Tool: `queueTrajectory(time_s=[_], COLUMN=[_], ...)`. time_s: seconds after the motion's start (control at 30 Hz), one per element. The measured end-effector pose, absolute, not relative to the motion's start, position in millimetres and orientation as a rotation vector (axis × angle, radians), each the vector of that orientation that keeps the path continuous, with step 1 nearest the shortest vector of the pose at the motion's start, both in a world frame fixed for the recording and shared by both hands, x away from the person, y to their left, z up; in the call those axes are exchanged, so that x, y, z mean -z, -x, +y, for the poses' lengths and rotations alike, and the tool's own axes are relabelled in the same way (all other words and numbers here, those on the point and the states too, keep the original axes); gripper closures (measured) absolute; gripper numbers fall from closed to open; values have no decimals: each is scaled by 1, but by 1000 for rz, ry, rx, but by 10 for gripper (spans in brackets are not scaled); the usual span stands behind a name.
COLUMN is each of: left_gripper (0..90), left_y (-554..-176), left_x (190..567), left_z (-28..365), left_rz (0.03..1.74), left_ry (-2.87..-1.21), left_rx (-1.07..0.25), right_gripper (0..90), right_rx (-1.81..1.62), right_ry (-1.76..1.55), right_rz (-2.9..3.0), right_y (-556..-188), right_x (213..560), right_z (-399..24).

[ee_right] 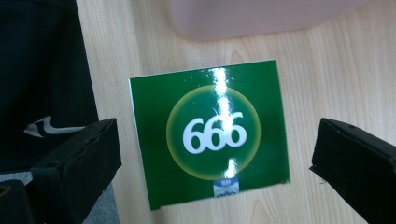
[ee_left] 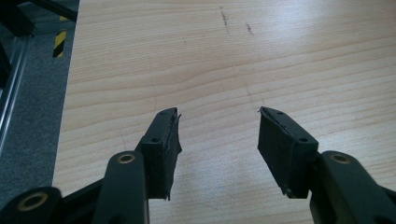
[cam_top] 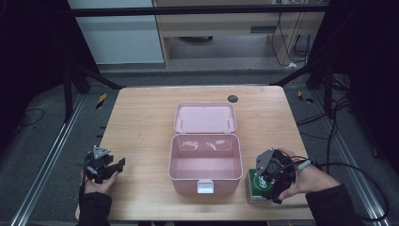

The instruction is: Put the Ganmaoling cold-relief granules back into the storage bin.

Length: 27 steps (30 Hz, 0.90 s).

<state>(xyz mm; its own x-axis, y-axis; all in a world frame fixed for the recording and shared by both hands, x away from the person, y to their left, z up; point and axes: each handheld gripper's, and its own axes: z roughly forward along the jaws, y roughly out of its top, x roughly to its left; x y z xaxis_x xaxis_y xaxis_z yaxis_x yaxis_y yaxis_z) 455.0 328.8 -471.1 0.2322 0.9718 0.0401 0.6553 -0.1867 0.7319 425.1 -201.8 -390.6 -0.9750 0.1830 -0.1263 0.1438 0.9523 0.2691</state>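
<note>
White "666" marks our glossy green square box (ee_right: pixel 208 134) on the wooden worktop (ee_right: pixel 317 79); right hand-held gripper (ee_right: pixel 215 154) gapes above it, left hand-held gripper (ee_left: pixel 218 140) likewise spread.

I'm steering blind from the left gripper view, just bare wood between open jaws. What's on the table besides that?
Observer: A pink box sits mid-table with its lid open and nothing visible inside.
Operator: Where's the other hand?
Observer: The right gripper hangs over a green packet near the table's front edge, to the right of the box.
Operator: Is it gripping it?
Observer: No, in the right gripper view its jaws stand wide, one on each side of the packet, which is printed 666.
</note>
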Motion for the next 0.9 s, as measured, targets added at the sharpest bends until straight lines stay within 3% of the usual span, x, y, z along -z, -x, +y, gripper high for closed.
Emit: queueTrajectory(time_s=[0.9], left_gripper=[474], left_y=[-455], left_x=[472], left_z=[327], left_rz=[1482], left_ry=[-1937], left_rx=[-706], right_gripper=[6], right_rx=[-321], right_ry=[-218], right_rz=[3004], right_y=[-435], right_x=[424], right_z=[-185])
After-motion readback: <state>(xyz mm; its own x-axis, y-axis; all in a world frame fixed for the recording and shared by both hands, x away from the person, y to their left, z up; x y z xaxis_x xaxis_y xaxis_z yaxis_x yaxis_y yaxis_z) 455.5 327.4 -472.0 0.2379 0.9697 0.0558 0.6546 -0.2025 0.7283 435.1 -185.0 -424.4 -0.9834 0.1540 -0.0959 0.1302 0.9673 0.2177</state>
